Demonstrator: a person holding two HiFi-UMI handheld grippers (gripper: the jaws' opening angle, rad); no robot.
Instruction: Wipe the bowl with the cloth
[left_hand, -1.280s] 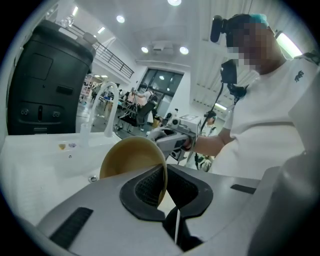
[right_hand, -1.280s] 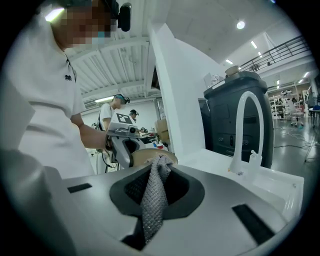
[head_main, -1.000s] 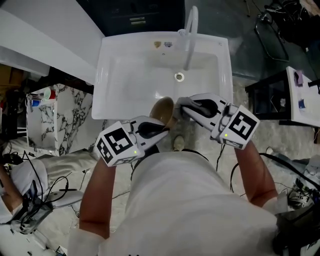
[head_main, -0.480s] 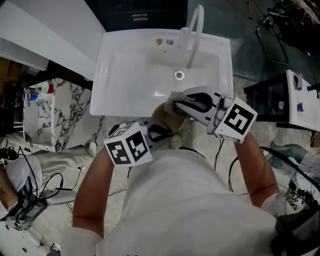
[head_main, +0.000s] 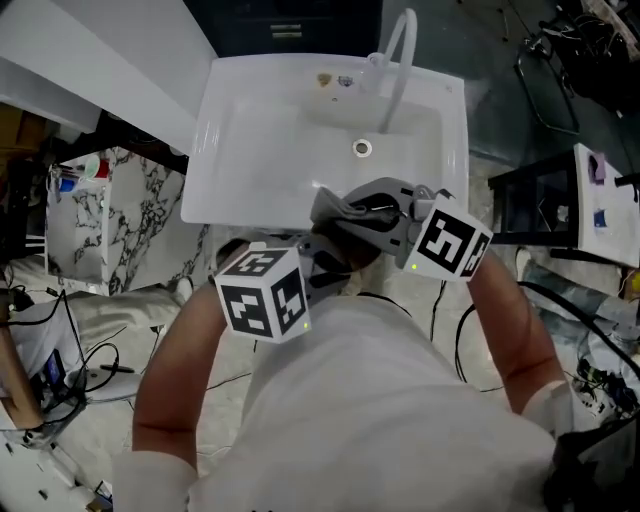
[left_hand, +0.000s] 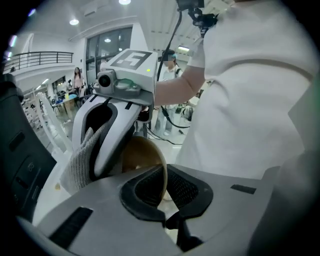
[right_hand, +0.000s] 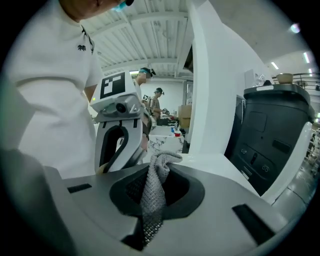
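1. Your left tool (left_hand: 165, 195) is closed down to a narrow gap, and its pads pinch the thin rim of the round tan bowl (left_hand: 142, 157).
2. The bowl is held off any surface, tilted on its side, over the near edge of the white sink (head_main: 250, 150) and close in front of your chest.
3. Your right tool (right_hand: 156, 192) is clamped on the grey knitted cloth (right_hand: 159, 167). A fold of the cloth sticks out past the tips of the jaws and the rest hangs down between them.
4. The two tools meet head to head at the bowl. The right tool's tips and the bunched cloth lie just beside the bowl's wall. You cannot tell whether the cloth is touching it.
5. The curved white tap (head_main: 398, 60) stands at the sink's far edge, well apart from both tools.
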